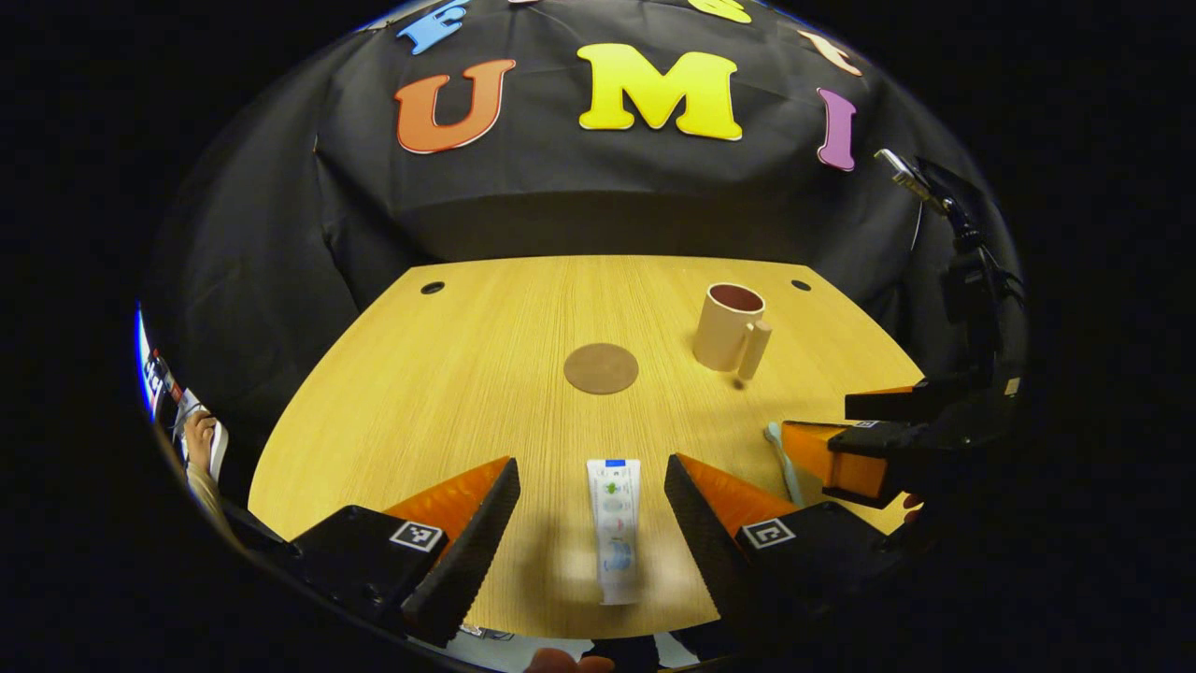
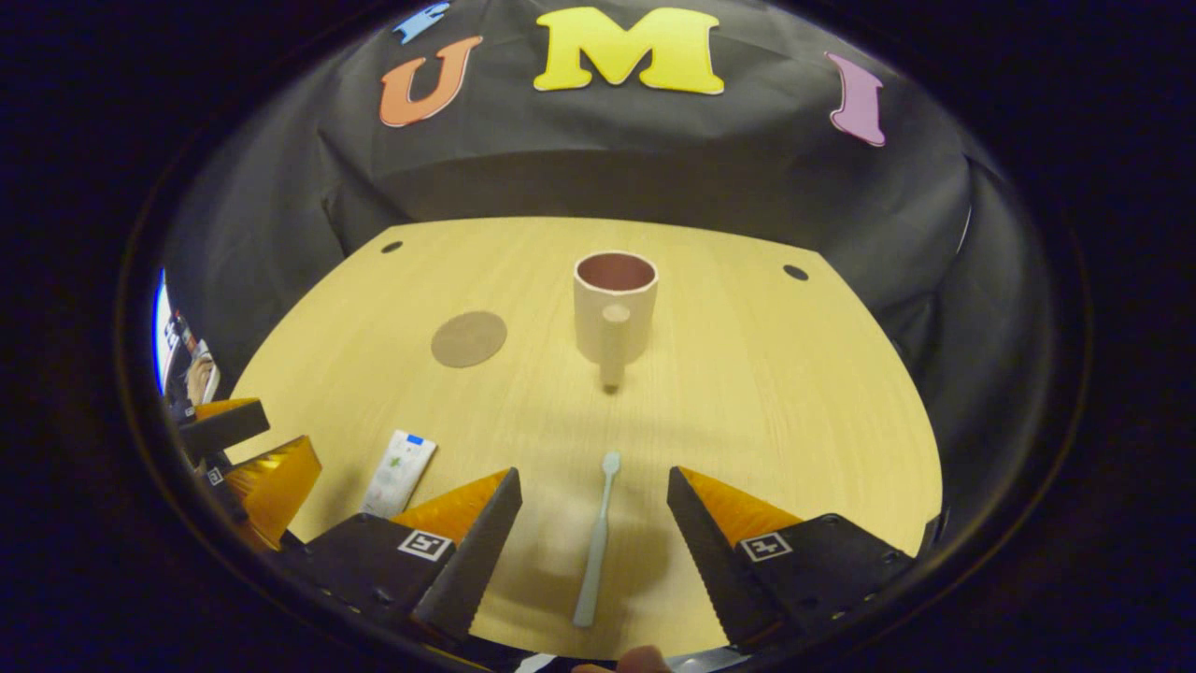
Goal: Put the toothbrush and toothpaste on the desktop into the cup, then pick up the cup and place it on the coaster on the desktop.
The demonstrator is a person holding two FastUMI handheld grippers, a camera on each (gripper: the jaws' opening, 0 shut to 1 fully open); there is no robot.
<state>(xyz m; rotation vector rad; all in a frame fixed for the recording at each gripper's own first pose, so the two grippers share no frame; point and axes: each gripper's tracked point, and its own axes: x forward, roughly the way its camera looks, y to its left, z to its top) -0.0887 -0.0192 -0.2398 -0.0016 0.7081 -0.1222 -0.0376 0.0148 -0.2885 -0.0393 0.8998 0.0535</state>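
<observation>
A white toothpaste tube lies flat on the wooden desktop, straight between the open fingers of my left gripper. In the right gripper view a pale toothbrush lies lengthwise between the open fingers of my right gripper. The beige cup stands upright beyond it, handle facing me, inside empty. A round brown coaster lies to the cup's left. From the left gripper view the cup sits right of the coaster, and the right gripper hovers over the toothbrush.
Two small dark holes mark the desktop's far corners. The black cloth wall closes off the back and sides. A dark stand with cables rises at the right. A person's hand shows at the far left edge.
</observation>
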